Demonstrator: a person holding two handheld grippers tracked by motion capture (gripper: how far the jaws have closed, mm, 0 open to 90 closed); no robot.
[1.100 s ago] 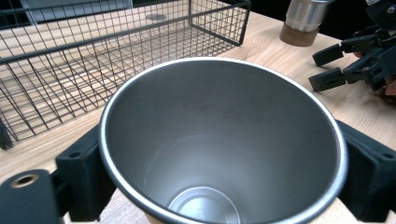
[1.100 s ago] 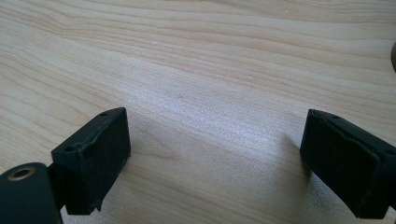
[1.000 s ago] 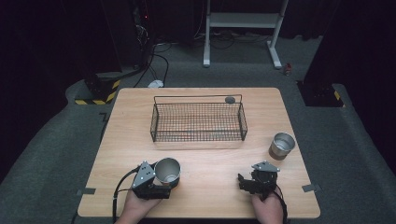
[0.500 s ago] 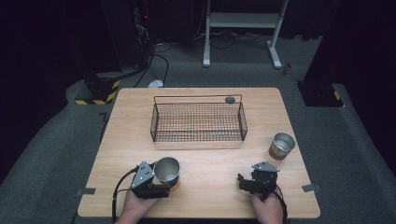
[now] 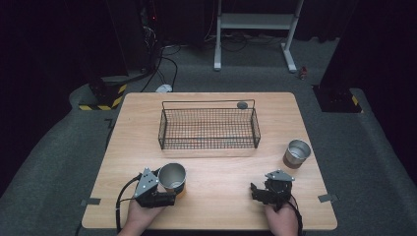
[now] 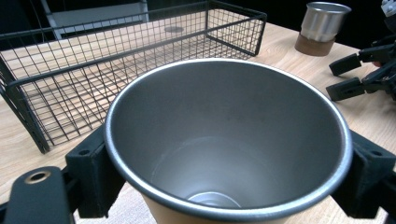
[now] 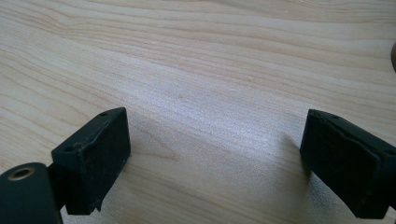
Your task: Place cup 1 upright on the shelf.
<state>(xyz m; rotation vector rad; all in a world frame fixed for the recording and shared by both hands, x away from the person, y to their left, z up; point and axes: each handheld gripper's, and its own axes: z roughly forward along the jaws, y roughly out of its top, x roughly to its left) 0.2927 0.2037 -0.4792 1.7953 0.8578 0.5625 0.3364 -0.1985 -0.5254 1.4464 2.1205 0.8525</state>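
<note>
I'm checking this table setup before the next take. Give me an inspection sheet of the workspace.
Surface: wooden table, bare grain, dry.
Job's things: steel cup upright near the front left; second cup upright at right; wire basket with no cup in it.
Clutter: small dark disc behind the basket.
Grippers: left hand-held gripper closed on the steel cup; right hand-held gripper open over bare wood.
Cables: one trails from each gripper; more on the floor behind.
Surroundings: dark room, grey carpet, white stand.
</note>
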